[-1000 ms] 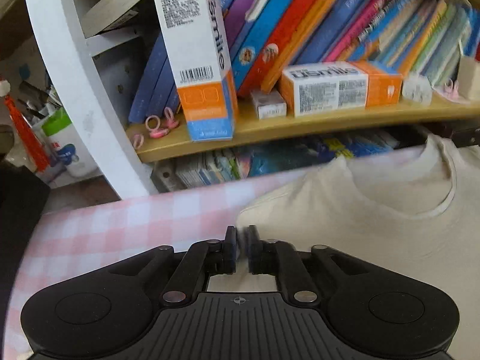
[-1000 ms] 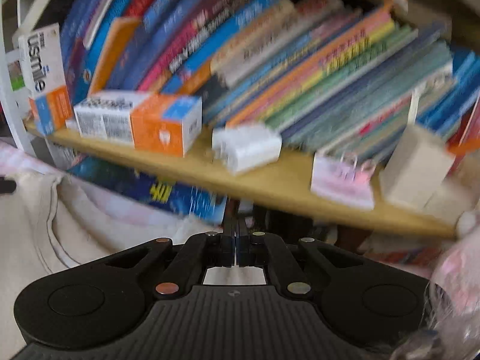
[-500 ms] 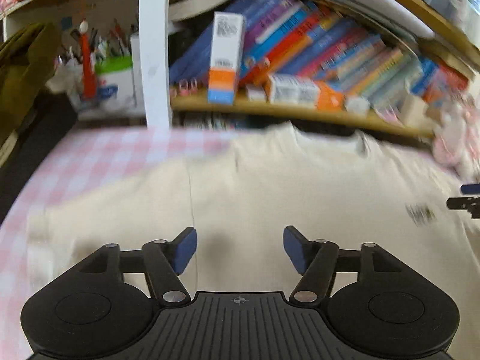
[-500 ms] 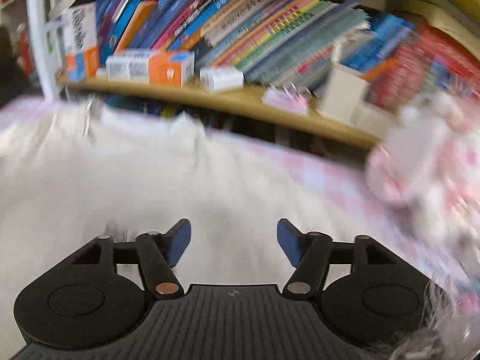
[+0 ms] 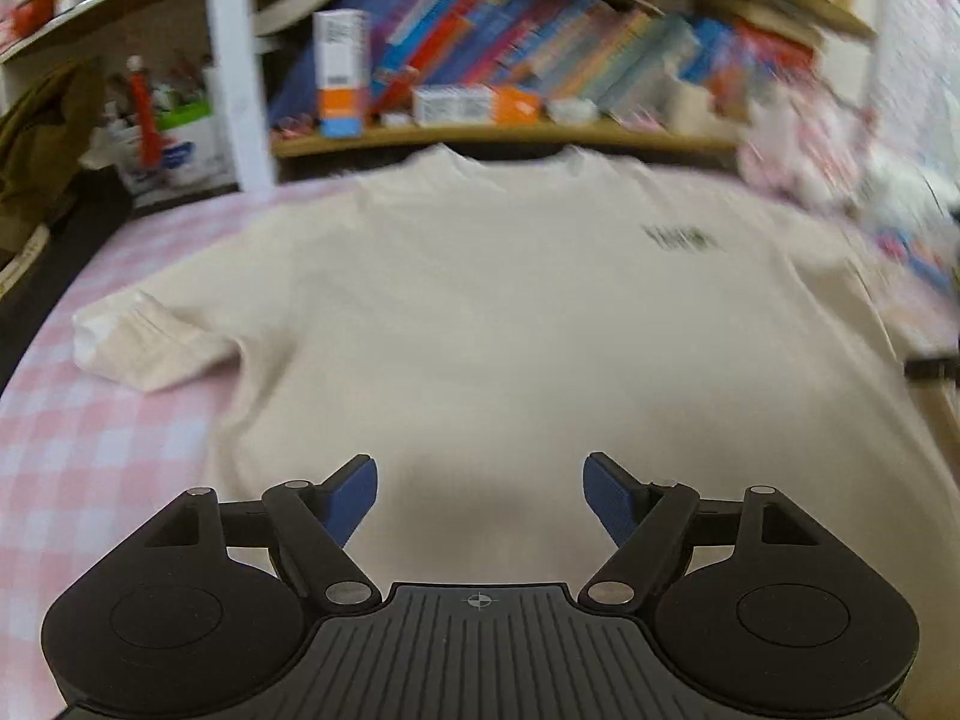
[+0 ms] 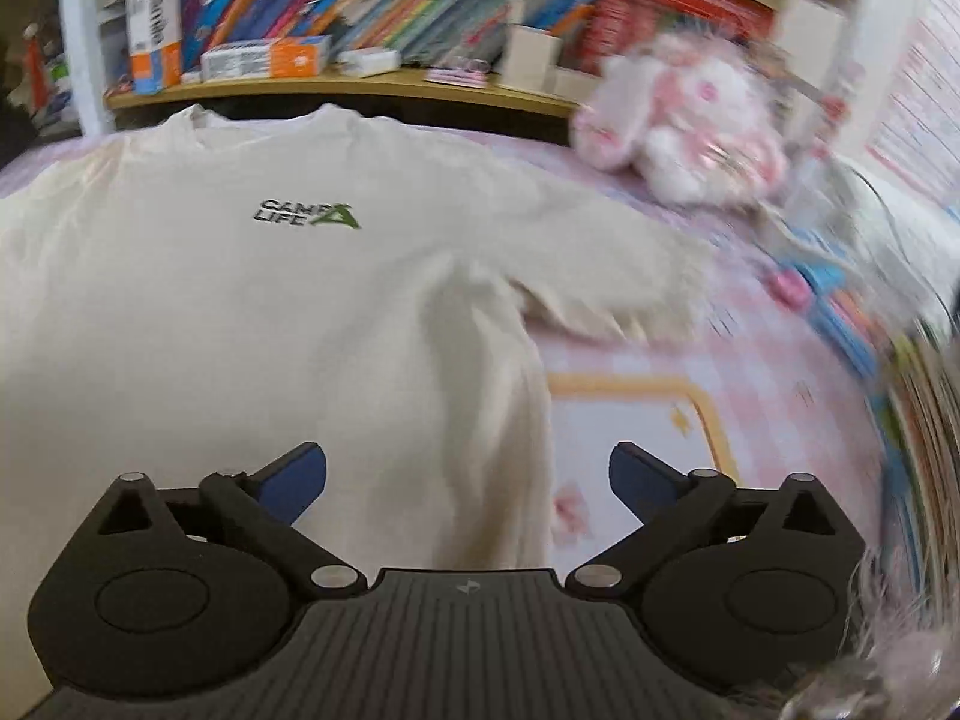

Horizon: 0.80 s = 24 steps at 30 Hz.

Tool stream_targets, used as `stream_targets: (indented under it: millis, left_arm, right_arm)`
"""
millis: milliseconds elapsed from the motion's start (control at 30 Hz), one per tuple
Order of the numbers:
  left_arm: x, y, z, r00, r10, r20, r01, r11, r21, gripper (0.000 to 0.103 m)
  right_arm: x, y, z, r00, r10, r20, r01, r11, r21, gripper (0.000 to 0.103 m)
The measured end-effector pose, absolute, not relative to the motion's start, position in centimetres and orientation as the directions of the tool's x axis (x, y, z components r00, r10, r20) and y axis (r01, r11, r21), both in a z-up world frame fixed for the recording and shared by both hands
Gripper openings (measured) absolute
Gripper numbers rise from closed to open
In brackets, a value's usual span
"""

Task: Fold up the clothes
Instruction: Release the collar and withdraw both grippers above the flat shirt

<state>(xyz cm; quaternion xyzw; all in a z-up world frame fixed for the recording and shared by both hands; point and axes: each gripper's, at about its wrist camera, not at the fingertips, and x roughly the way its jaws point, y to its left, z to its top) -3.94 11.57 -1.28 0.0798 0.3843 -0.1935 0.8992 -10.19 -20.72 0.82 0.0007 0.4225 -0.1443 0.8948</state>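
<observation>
A cream T-shirt point(image 5: 480, 312) lies spread flat, front up, on a pink checked cloth point(image 5: 90, 450), collar toward the bookshelf. It has a small dark chest print point(image 6: 306, 215). Its left sleeve point(image 5: 144, 342) and right sleeve point(image 6: 606, 282) lie out to the sides. My left gripper point(image 5: 480, 495) is open and empty, held over the shirt's lower body. My right gripper point(image 6: 468, 480) is open and empty, over the shirt's right side edge point(image 6: 528, 420).
A wooden shelf point(image 5: 480, 132) with books and boxes runs behind the collar. A white post point(image 5: 237, 60) stands at the back left. A pink plush toy point(image 6: 690, 120) lies at the back right, with books and clutter along the right edge point(image 6: 870, 330).
Both grippers were shut on the shirt near the collar, then opened and let go. Both have pulled back toward the hem, so the whole shirt shows now.
</observation>
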Motion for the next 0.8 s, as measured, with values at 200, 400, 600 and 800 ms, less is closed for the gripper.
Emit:
stream_targets:
  millis: [200,400,600,800]
  left_arm:
    - [-6.2,11.7,-0.7,0.640,-0.254,-0.725,0.383,0.924,0.014,0.083]
    - [-7.6,12.6,0.1,0.667,-0.133,-0.733,0.187,0.982,-0.009,0.084]
    - [-10.6,12.5,0.2,0.647,-0.089,-0.757,0.074,0.996,-0.054,0.086]
    - [-14.4,11.9,0.0,0.654,-0.017,-0.756,0.018,1.000,-0.007,0.086]
  right_arm:
    - [-14.3,-20.7,0.7,0.586,-0.305,-0.751,0.331,0.936,-0.121,0.103]
    - [-16.0,-20.3,-0.1,0.589,-0.307,-0.748,0.253,0.949,-0.191,0.103]
    - [-18.2,-21.0,-0.3,0.610,-0.220,-0.761,0.214,0.971,-0.110,0.103]
    - [-20.9,-21.2,-0.9,0.622,-0.185,-0.761,0.218,0.974,-0.058,0.103]
